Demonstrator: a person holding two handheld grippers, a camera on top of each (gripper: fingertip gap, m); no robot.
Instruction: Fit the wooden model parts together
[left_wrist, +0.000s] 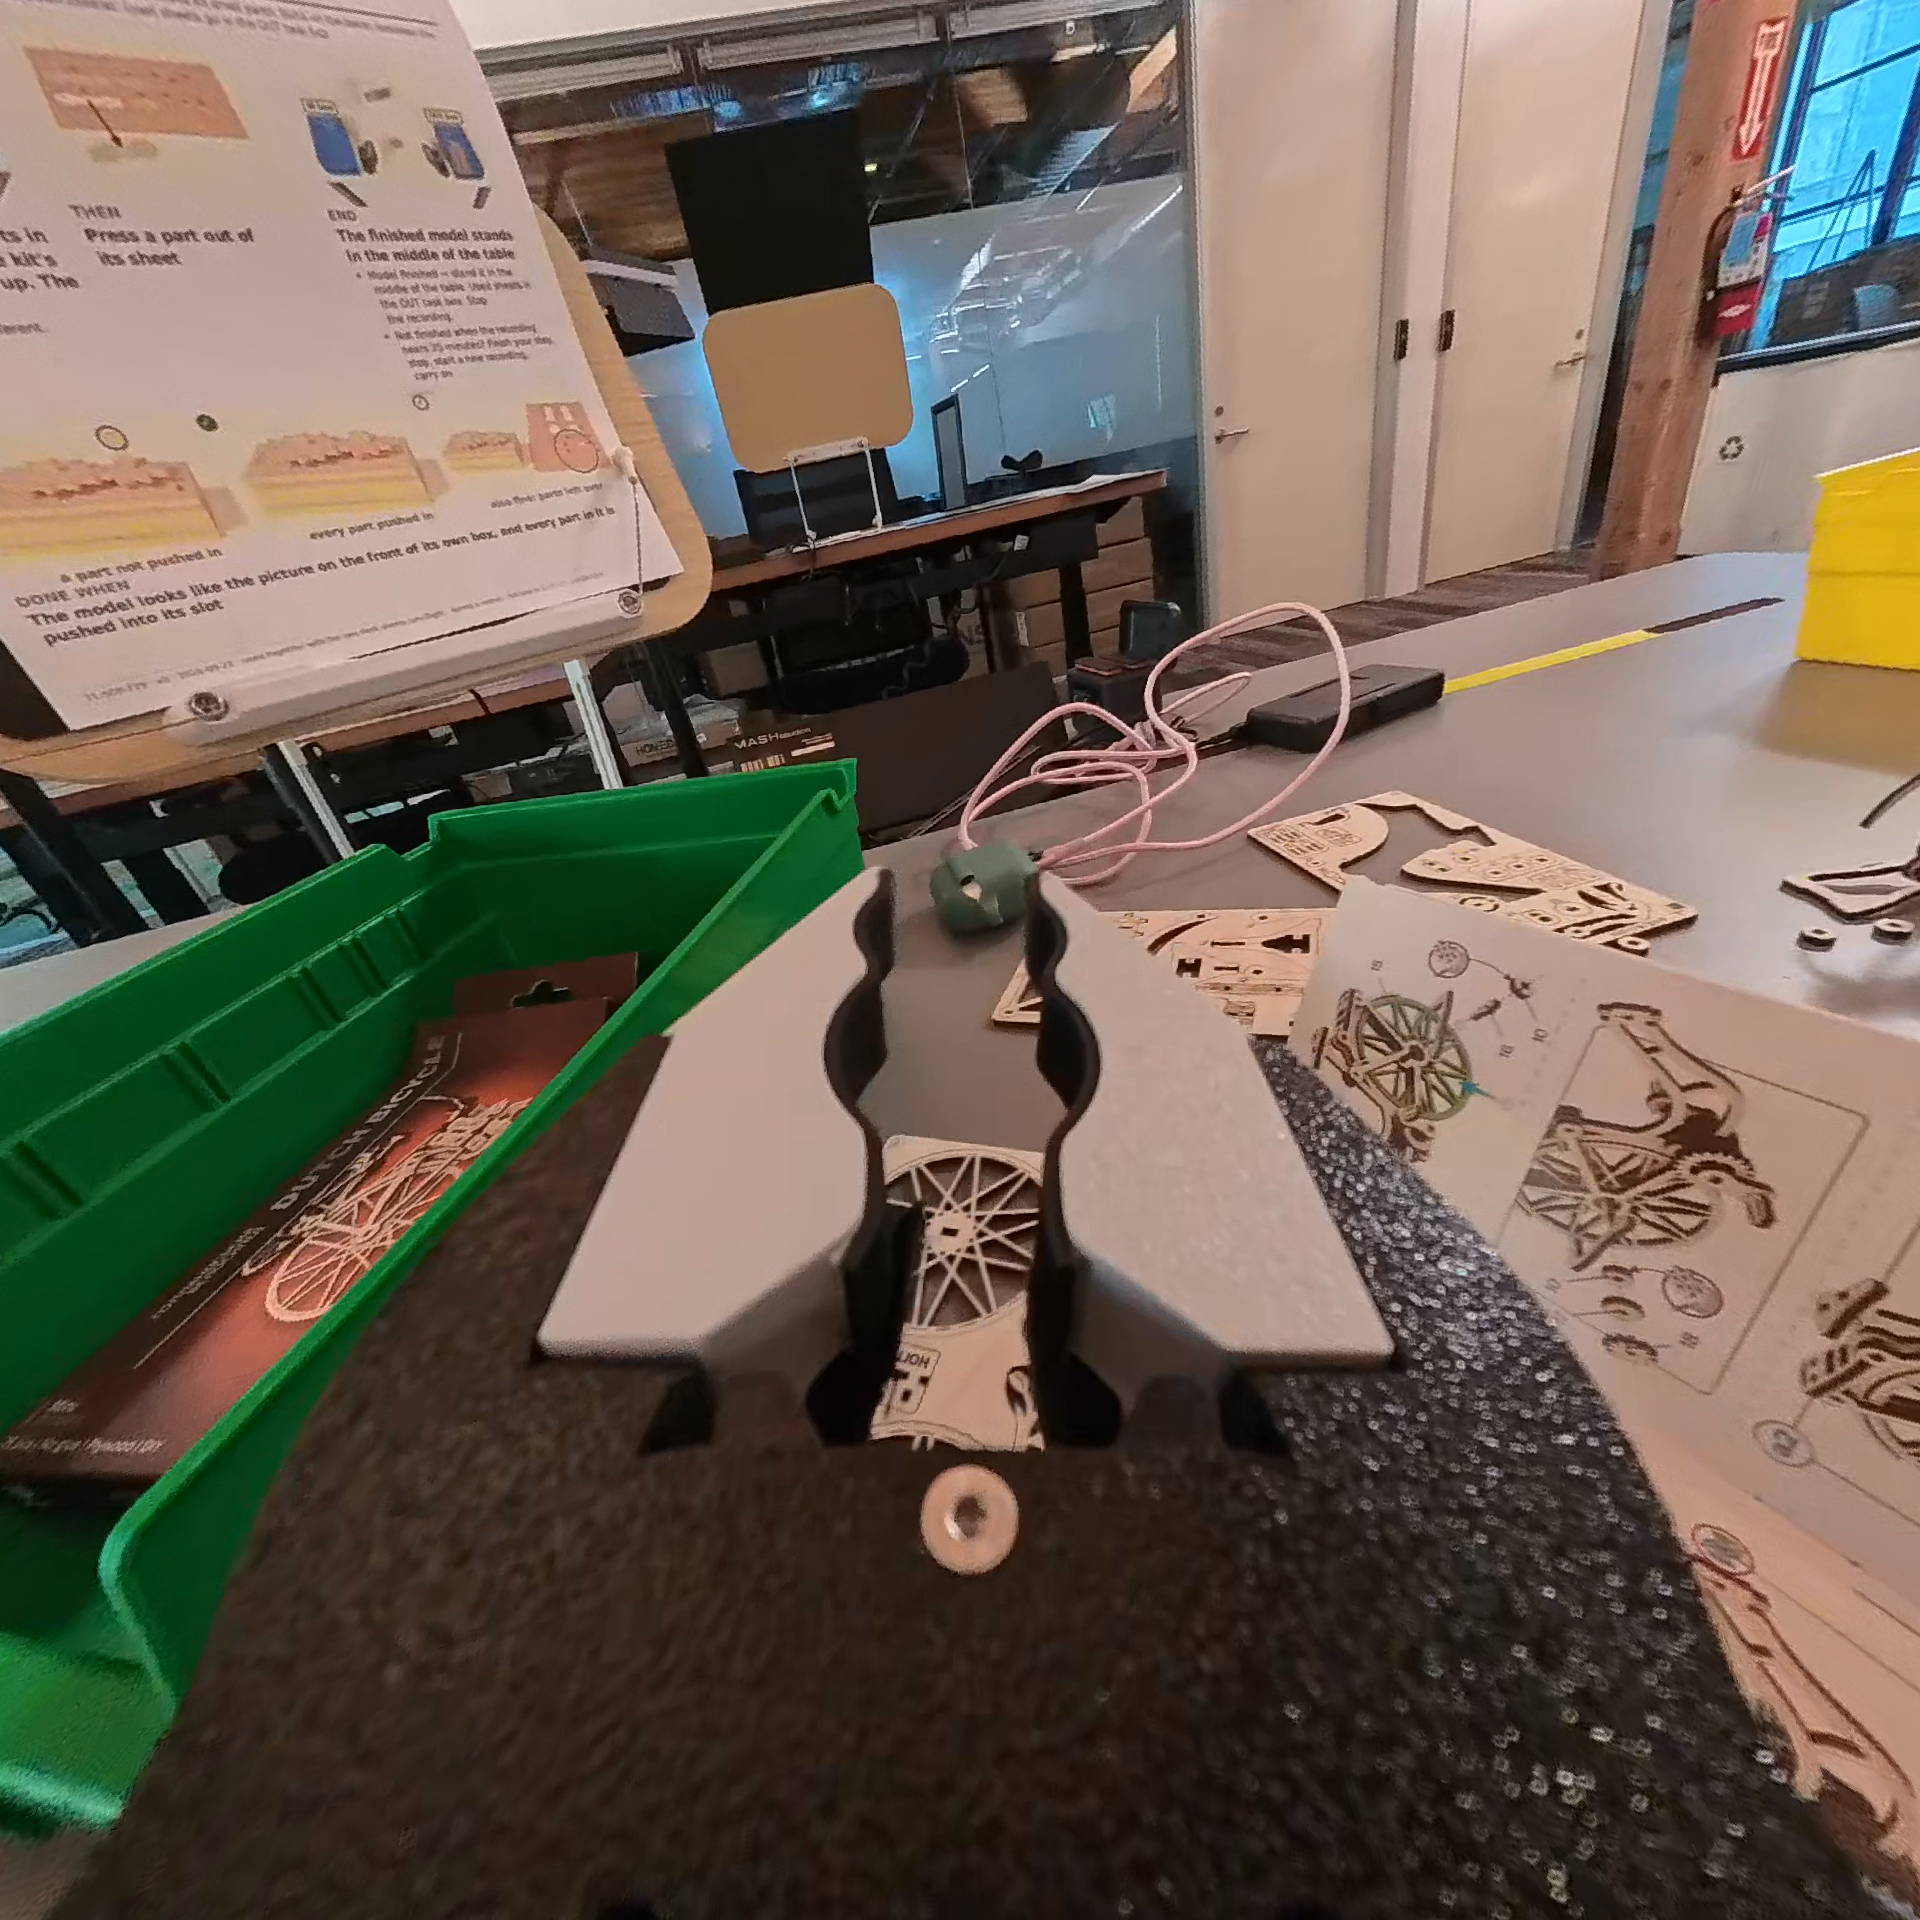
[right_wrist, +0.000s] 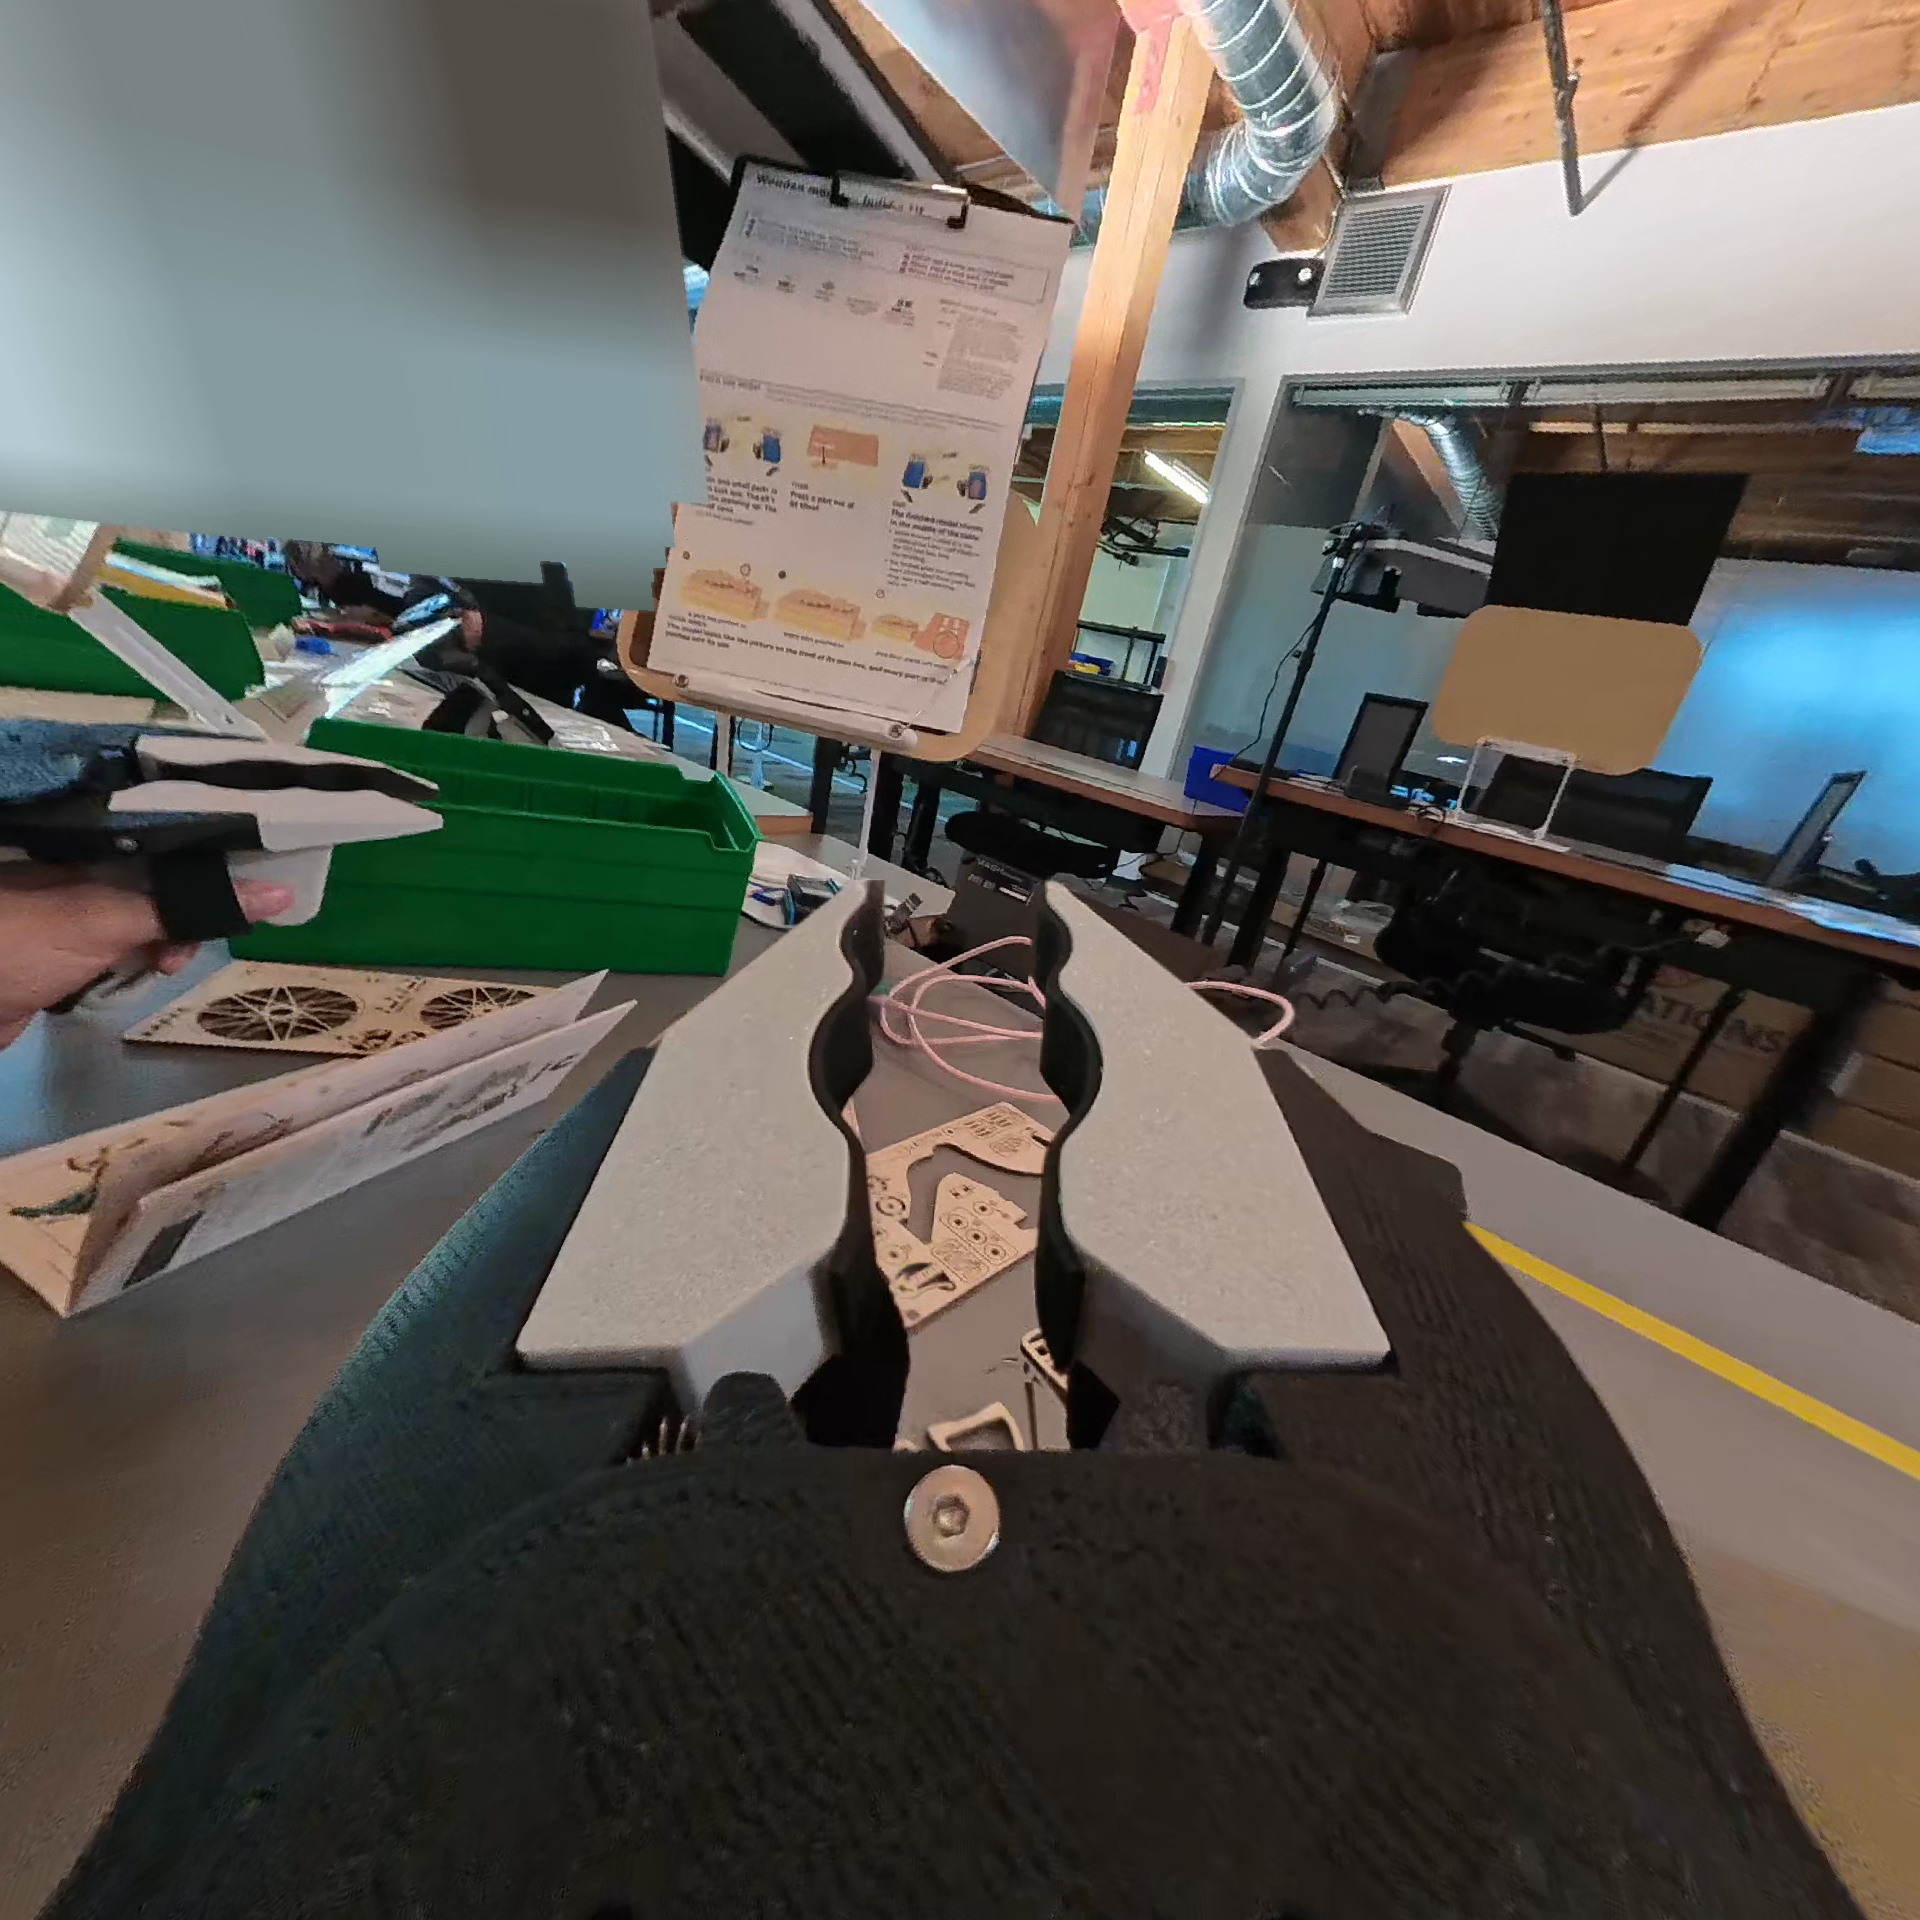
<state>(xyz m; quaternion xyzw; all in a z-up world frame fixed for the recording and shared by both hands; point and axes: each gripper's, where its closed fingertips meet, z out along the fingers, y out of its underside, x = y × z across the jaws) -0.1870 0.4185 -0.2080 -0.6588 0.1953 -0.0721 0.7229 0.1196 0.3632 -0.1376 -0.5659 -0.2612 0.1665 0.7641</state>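
Grippers, my left gripper (left_wrist: 961, 914) and right gripper (right_wrist: 961, 914), hang open, empty, so careless closing could snap the spoked wheel sheet (left_wrist: 961, 1226).

Wheel sheet (right_wrist: 312, 1013) between bin (right_wrist: 540, 852) and booklet (right_wrist: 312, 1122)

The tool (left_wrist: 961, 904) has matt, grainy grey plastic fingers (left_wrist: 727, 1122) on a rough black body. The sheets (left_wrist: 1455, 873) are pale laser-cut wood, the booklet (left_wrist: 1621, 1195) matt paper, the bin (left_wrist: 582, 935) glossy green plastic, the bench (left_wrist: 1610, 748) smooth matt grey.
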